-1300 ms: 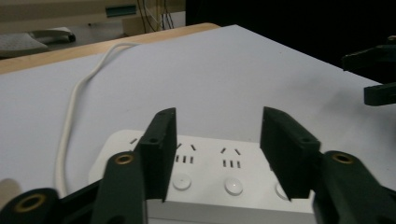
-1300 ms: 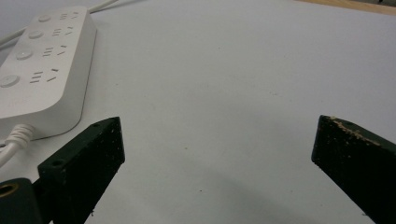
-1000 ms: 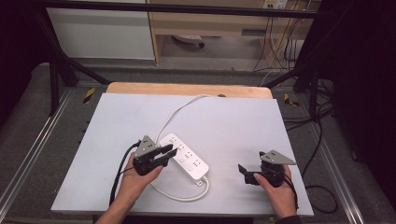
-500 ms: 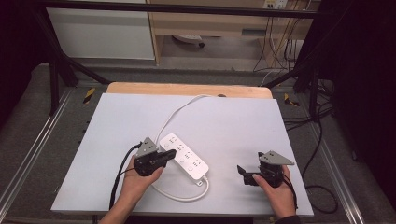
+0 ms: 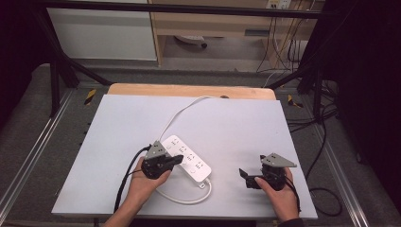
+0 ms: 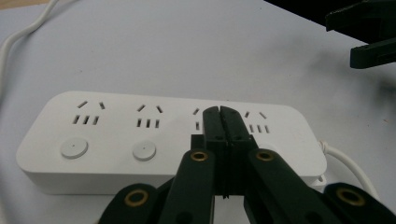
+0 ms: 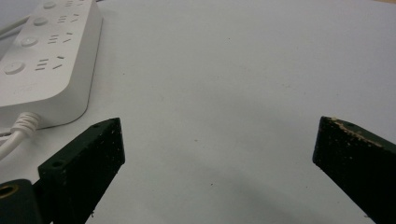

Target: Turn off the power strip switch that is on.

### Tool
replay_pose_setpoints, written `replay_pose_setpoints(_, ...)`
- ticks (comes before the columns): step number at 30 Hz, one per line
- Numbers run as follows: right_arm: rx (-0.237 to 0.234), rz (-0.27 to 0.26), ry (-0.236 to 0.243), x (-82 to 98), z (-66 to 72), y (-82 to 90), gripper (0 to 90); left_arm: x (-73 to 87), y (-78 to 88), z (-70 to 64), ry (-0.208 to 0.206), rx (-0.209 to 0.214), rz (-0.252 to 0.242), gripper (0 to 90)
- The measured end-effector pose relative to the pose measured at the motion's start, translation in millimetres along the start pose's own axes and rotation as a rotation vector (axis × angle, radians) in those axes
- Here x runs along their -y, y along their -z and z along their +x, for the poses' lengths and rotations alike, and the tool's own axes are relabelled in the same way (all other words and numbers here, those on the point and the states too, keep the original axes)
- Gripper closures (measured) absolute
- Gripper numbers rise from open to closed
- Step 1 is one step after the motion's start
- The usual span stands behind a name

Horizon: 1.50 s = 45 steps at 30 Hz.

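Note:
A white power strip [image 5: 196, 166] with several sockets and round buttons lies slantwise on the grey table top [image 5: 236, 123]. Its white cord [image 5: 182, 113] runs to the far edge, and a second loop curls near the front. My left gripper [image 5: 178, 160] is shut, with nothing between its jaws. In the left gripper view, the tips of my left gripper [image 6: 220, 112] sit over the third socket group of the strip [image 6: 116, 135]; whether they touch it I cannot tell. My right gripper [image 5: 245, 178] stands open to the right of the strip, holding nothing. In the right gripper view my right gripper [image 7: 222, 135] spans bare table.
The strip's end and cord [image 7: 18, 126] lie at the left of the right gripper view. A wooden board edge [image 5: 189, 90] borders the table's far side. Metal frame rails [image 5: 28, 156] run along both sides, and cables [image 5: 326, 142] hang at the right.
The left hand has shifted very slightly over the strip, and its jaws look closer together. The right hand and the strip have kept still.

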State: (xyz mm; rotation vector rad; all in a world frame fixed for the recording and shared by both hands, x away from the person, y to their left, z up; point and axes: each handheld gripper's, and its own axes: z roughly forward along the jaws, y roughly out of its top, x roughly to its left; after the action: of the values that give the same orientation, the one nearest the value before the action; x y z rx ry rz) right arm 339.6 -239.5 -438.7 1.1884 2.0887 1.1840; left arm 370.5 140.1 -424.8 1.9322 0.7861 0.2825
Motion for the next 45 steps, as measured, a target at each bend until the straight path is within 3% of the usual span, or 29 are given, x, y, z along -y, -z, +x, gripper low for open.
replay_pose_setpoints(2, 0.000, 0.001, -0.006, 0.4, 0.8, 0.5, 2.6, -0.4, -4.7, -1.0, -0.010, 0.011, 0.017, 90.0)
replay_pose_setpoints(4, 0.000, 0.000, -0.004, 0.8, 1.4, 0.8, 2.7, -1.1, -11.8, -4.1, -0.062, 0.008, 0.062, 90.0)
replay_pose_setpoints(5, -0.003, 0.003, -0.002, 1.3, 1.6, 1.1, 2.7, -1.2, -13.3, -5.2, -0.069, 0.009, 0.064, 90.0)
replay_pose_setpoints(8, -0.016, 0.001, -0.001, 2.1, 1.8, 1.9, 2.6, -3.7, -15.2, -7.2, -0.049, 0.020, 0.049, 90.0)
replay_pose_setpoints(11, -0.020, 0.001, 0.002, 2.2, 1.1, 1.0, 2.7, -4.2, -18.8, -8.1, -0.059, 0.017, 0.056, 90.0)
replay_pose_setpoints(18, -0.018, 0.008, 0.010, 2.2, 1.6, 1.0, 2.5, -2.7, -18.9, -3.8, -0.050, -0.007, 0.066, 90.0)
replay_pose_setpoints(30, -0.016, 0.009, 0.010, 2.3, 1.2, 1.2, 2.6, 1.1, -21.7, -1.8, -0.067, -0.030, 0.092, 90.0)
replay_pose_setpoints(45, -0.013, 0.012, 0.015, 2.2, 1.5, 1.5, 2.6, 2.1, -23.0, -2.2, -0.078, -0.026, 0.098, 90.0)
